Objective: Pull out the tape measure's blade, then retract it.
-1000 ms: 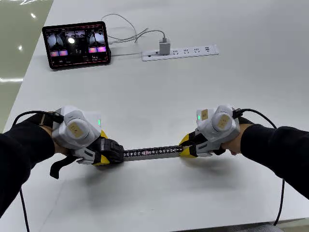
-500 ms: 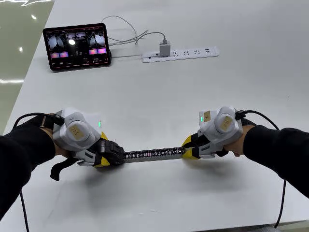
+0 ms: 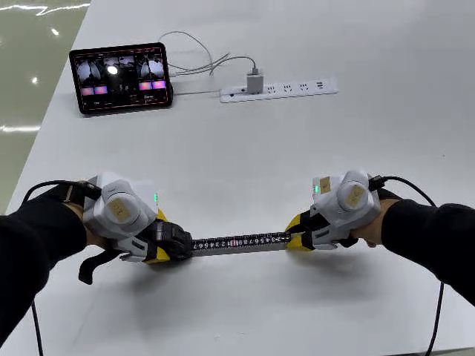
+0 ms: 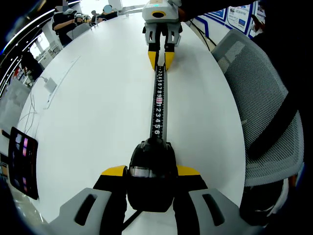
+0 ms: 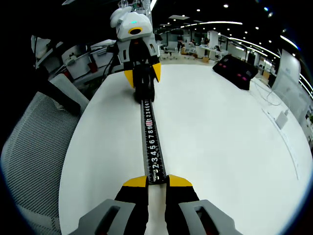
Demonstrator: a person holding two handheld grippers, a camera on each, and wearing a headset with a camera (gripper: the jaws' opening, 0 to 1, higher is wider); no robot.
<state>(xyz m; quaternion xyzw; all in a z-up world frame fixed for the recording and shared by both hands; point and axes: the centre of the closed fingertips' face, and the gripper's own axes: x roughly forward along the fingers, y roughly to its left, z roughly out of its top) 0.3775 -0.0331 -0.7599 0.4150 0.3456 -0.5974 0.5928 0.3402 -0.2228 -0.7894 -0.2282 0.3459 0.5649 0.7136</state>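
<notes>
A black tape measure case sits between the jaws of my left gripper, which is shut on it. Its dark blade with white numbers runs out just above the white table to my right gripper, which is shut on the blade's end. The right gripper also appears at the far end of the blade in the left gripper view, and the left gripper with the case in the right gripper view.
A tablet with a lit screen stands at the back left of the white table. A white power strip with a plugged-in charger and cables lies behind the middle. A mesh office chair stands off the table's edge.
The grippers have moved further apart and more of the blade is out of the case. The head camera has shifted a little.
</notes>
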